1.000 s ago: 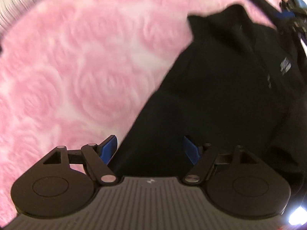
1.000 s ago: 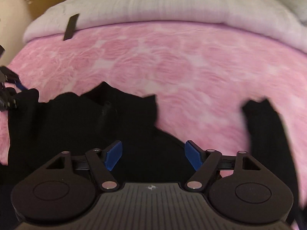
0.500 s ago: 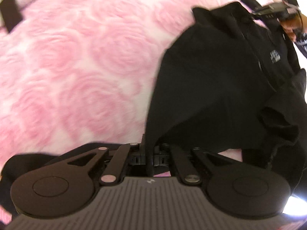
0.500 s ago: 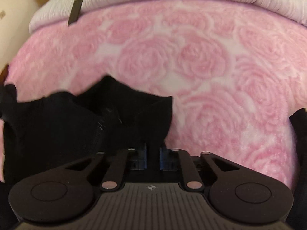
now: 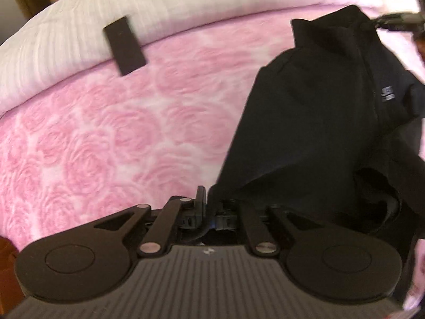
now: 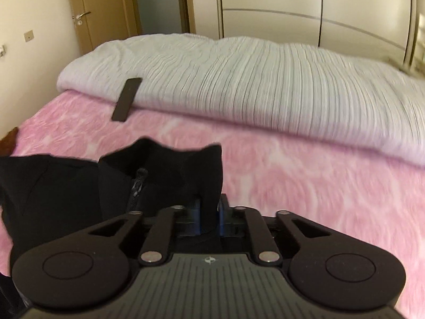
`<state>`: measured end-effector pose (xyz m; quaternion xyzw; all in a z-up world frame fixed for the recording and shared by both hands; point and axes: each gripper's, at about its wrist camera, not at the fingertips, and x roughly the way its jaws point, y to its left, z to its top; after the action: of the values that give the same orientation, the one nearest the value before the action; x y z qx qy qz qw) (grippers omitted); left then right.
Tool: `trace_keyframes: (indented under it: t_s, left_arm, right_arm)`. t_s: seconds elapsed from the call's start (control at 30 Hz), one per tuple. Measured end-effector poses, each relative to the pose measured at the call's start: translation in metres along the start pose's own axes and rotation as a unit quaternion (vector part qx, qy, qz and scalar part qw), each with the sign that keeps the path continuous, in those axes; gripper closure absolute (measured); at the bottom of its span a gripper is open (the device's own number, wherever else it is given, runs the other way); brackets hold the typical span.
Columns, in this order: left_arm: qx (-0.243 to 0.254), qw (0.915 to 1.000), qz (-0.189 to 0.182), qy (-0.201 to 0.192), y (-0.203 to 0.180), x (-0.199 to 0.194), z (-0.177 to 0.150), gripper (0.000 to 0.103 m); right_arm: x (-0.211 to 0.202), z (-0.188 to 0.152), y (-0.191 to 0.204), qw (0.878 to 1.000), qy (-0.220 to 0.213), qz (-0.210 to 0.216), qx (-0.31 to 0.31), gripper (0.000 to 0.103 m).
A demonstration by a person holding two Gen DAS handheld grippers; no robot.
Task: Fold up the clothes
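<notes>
A black zip jacket (image 5: 318,122) with a small white chest logo hangs lifted over the pink rose-patterned bedspread (image 5: 106,133). My left gripper (image 5: 209,207) is shut on the jacket's lower edge. My right gripper (image 6: 209,212) is shut on the jacket (image 6: 170,170) by its collar, next to the zip. The right gripper also shows at the top right of the left wrist view (image 5: 398,21). The fabric stretches between the two grippers, with a sleeve drooping at the right.
A folded white ribbed duvet (image 6: 265,79) lies across the far side of the bed. A flat black rectangular object (image 6: 127,99) rests on its edge, also in the left wrist view (image 5: 124,45). A door (image 6: 87,21) and wardrobe (image 6: 292,8) stand behind.
Both grippers went from open to shut on the jacket, then lifted it off the bedspread. Both views tilted up, so the duvet and room now show.
</notes>
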<state>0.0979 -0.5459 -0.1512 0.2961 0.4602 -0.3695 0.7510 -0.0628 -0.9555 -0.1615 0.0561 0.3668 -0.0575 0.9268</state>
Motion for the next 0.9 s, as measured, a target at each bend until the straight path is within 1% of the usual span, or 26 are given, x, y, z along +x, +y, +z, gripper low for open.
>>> trace_keyframes:
  t_s: [0.03, 0.07, 0.13, 0.17, 0.2, 0.27, 0.3, 0.33, 0.4, 0.43, 0.47, 0.5, 0.53, 0.57, 0.67, 0.7, 0.77, 0.83, 0.9]
  left_arm:
    - [-0.006, 0.9999, 0.008, 0.009, 0.001, 0.011, 0.003, 0.081]
    - [-0.009, 0.9998, 0.016, 0.012, -0.001, 0.018, 0.002, 0.081]
    - [-0.016, 0.9997, 0.02, 0.005, -0.009, 0.018, -0.007, 0.08]
    - [-0.022, 0.9996, 0.02, 0.0, -0.013, 0.015, -0.013, 0.075]
    - [-0.028, 0.9994, 0.02, -0.004, -0.016, 0.011, -0.018, 0.073]
    - [-0.039, 0.9989, 0.02, -0.014, -0.025, 0.002, -0.03, 0.073]
    - [-0.045, 0.9986, 0.019, -0.023, -0.03, -0.005, -0.036, 0.07]
    - [-0.054, 0.9981, 0.01, -0.03, -0.035, -0.009, -0.042, 0.067]
    - [-0.077, 0.9958, -0.037, -0.031, -0.048, -0.017, -0.055, 0.053]
    - [-0.081, 0.9946, -0.058, -0.026, -0.056, -0.02, -0.06, 0.051]
    - [-0.092, 0.993, -0.07, -0.023, -0.065, -0.02, -0.065, 0.046]
    - [-0.09, 0.9927, -0.078, -0.017, -0.075, -0.019, -0.069, 0.043]
    - [-0.082, 0.9929, -0.085, -0.01, -0.085, -0.019, -0.074, 0.043]
    - [-0.072, 0.9934, -0.089, -0.005, -0.095, -0.018, -0.078, 0.043]
    - [-0.048, 0.9965, -0.068, -0.003, -0.115, -0.021, -0.089, 0.042]
    - [-0.042, 0.9972, -0.061, -0.003, -0.12, -0.022, -0.093, 0.039]
    - [-0.062, 0.9958, -0.068, 0.007, -0.122, -0.022, -0.104, 0.038]
    - [-0.086, 0.9923, -0.086, 0.023, -0.126, -0.02, -0.113, 0.038]
    - [-0.086, 0.9909, -0.096, 0.038, -0.135, -0.014, -0.121, 0.037]
  right_arm:
    - [0.009, 0.001, 0.001, 1.0, -0.004, -0.009, 0.006, 0.055]
    - [0.012, 0.001, 0.002, 1.0, -0.005, -0.013, 0.015, 0.055]
    - [0.011, -0.005, 0.006, 0.999, -0.004, -0.014, 0.031, 0.055]
    - [0.007, -0.011, 0.01, 1.0, 0.003, -0.007, 0.028, 0.055]
    - [0.003, -0.018, 0.015, 1.0, 0.01, 0.001, 0.024, 0.055]
    - [-0.006, -0.037, 0.025, 0.999, 0.041, 0.018, 0.011, 0.054]
    - [-0.009, -0.048, 0.03, 0.998, 0.06, 0.029, 0.009, 0.054]
    - [-0.01, -0.057, 0.034, 0.996, 0.081, 0.043, 0.016, 0.054]
    - [-0.013, -0.076, 0.042, 0.99, 0.116, 0.069, 0.032, 0.052]
    - [-0.013, -0.084, 0.048, 0.986, 0.135, 0.085, 0.039, 0.05]
    - [-0.013, -0.092, 0.055, 0.984, 0.148, 0.095, 0.039, 0.049]
    - [-0.014, -0.098, 0.062, 0.981, 0.157, 0.103, 0.039, 0.049]
    - [-0.014, -0.102, 0.069, 0.978, 0.169, 0.112, 0.041, 0.048]
    - [-0.013, -0.105, 0.076, 0.975, 0.182, 0.12, 0.047, 0.045]
    - [-0.016, -0.106, 0.096, 0.968, 0.2, 0.139, 0.065, 0.037]
    - [-0.019, -0.106, 0.105, 0.965, 0.202, 0.151, 0.068, 0.034]
    - [-0.022, -0.108, 0.121, 0.962, 0.207, 0.167, 0.061, 0.022]
    - [-0.02, -0.111, 0.137, 0.96, 0.219, 0.171, 0.041, 0.018]
    - [-0.016, -0.118, 0.151, 0.958, 0.236, 0.165, 0.012, 0.018]
